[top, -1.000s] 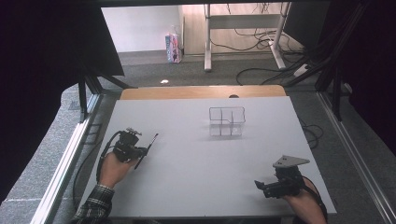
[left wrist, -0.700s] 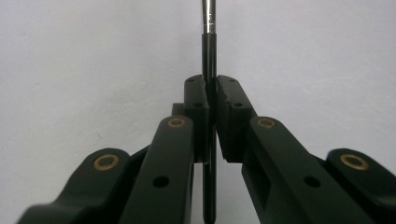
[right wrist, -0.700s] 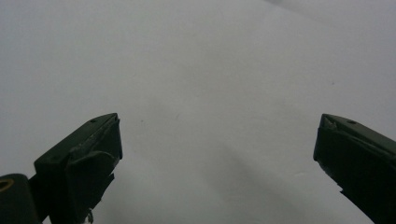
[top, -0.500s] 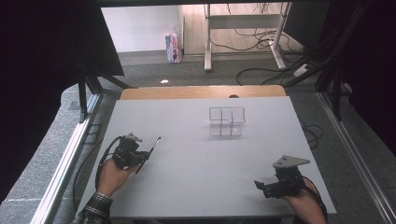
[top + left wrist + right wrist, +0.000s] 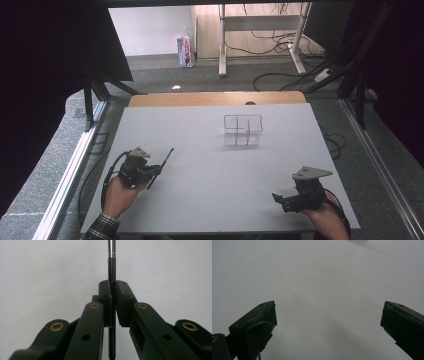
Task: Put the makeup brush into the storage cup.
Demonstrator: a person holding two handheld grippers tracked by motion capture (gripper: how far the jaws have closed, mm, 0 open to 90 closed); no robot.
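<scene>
Left gripper view: we see a thin black pen (image 5: 111,270) clamped between our left gripper (image 5: 113,302) pads, running straight up past the tips, metal band near the top. High view has that gripper (image 5: 150,172) at the near-left of the white table (image 5: 200,150), pen (image 5: 163,163) angled away toward the far right. Clear wire organizer (image 5: 242,130) sits well apart, far centre. Our right gripper (image 5: 280,200) rests near-right, jaws wide apart, nothing between them.

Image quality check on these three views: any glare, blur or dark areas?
High view: dark at both sides and sharp, the white table evenly lit, the clear organizer faint with a soft shadow. Left gripper view: the pen sharp with a small glint near the top, the nearest jaw parts blurred. Right gripper view: soft focus, a dim grey cast on the table.
</scene>
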